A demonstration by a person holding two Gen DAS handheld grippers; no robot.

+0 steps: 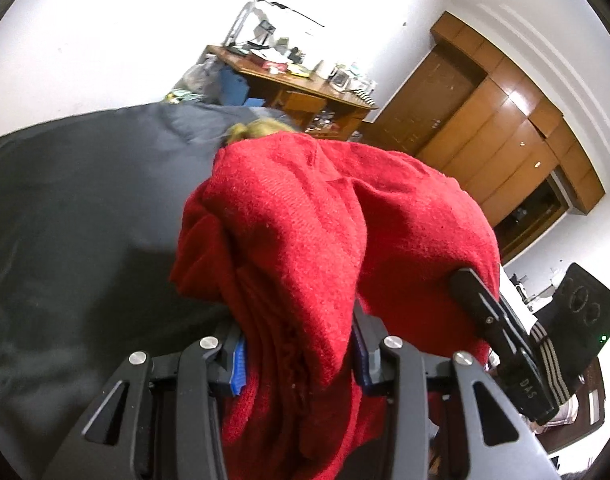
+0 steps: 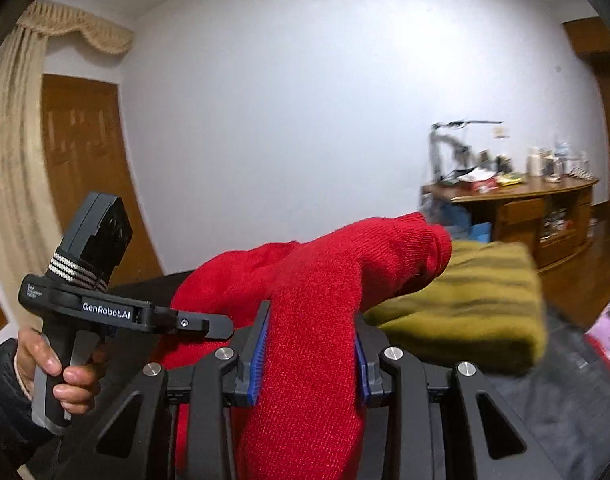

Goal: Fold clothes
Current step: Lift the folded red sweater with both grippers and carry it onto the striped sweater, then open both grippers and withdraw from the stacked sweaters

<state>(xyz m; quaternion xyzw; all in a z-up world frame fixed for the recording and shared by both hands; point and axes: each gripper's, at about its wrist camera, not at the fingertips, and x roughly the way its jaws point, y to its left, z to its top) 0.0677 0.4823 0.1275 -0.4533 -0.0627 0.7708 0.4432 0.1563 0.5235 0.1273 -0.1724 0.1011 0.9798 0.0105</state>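
A red knit garment [image 1: 305,216] is lifted above the dark grey bed cover [image 1: 73,208], held by both grippers. My left gripper [image 1: 299,360] is shut on a thick bunch of it, the blue pads [image 1: 237,366] pressing from both sides. My right gripper [image 2: 311,356] is shut on another fold of the red garment [image 2: 317,300]. The right gripper [image 1: 481,300] also shows at the right of the left wrist view, its finger sunk in the cloth. In the right wrist view a hand [image 2: 65,372] holds the left gripper [image 2: 213,326]. A folded olive-yellow garment [image 2: 465,304] lies on the bed beyond.
A cluttered wooden desk [image 2: 517,204] stands against the white wall past the bed. A wooden wardrobe [image 1: 493,128] fills the right wall. On the left are a wooden door [image 2: 85,168] and a beige curtain [image 2: 13,152]. A pink patterned cloth [image 2: 609,328] lies at the bed's right edge.
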